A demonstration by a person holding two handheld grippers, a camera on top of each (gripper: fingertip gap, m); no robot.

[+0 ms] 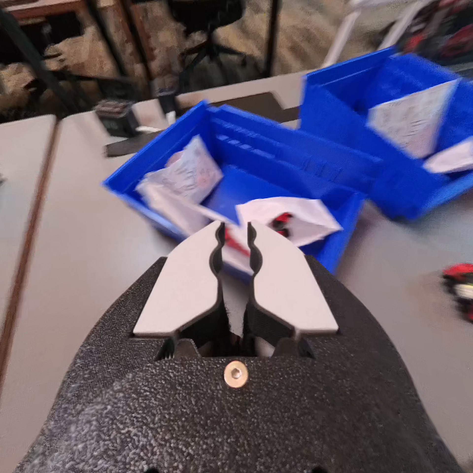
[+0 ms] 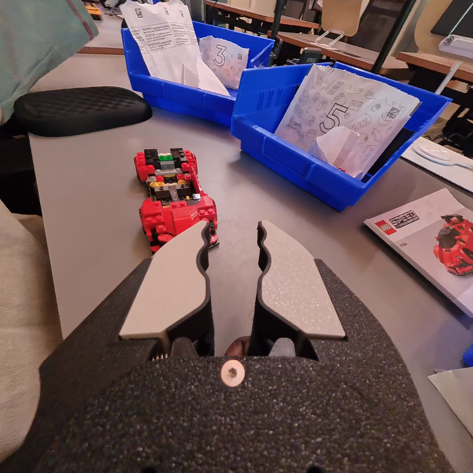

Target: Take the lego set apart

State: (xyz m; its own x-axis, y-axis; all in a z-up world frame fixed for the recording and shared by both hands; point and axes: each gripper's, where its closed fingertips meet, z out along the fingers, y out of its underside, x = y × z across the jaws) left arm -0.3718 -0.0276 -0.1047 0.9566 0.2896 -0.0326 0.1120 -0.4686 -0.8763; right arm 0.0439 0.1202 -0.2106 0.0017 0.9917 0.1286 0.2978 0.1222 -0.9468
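Note:
A red and black lego car [image 2: 174, 194] stands on the grey table [image 2: 102, 204], its roof off and its inner bricks showing. My right gripper [image 2: 233, 225] is open and empty, just in front of the car's near end, its left fingertip over the car's corner. The car also shows blurred at the right edge of the left wrist view [image 1: 459, 289]. My left gripper [image 1: 235, 226] is open with a narrow gap and holds nothing, above the near rim of a blue bin [image 1: 340, 230]. The left wrist view is motion-blurred.
Two blue bins [image 2: 184, 94] [image 2: 307, 163] hold white paper bags [image 2: 163, 41] [image 2: 345, 112]. An instruction booklet [image 2: 435, 243] lies at the right. A black padded armrest [image 2: 79, 108] sits at the table's left edge, with a person's sleeve [image 2: 38, 38] above it. The tips of one gripper are about 45 centimeters away from the tips of the other.

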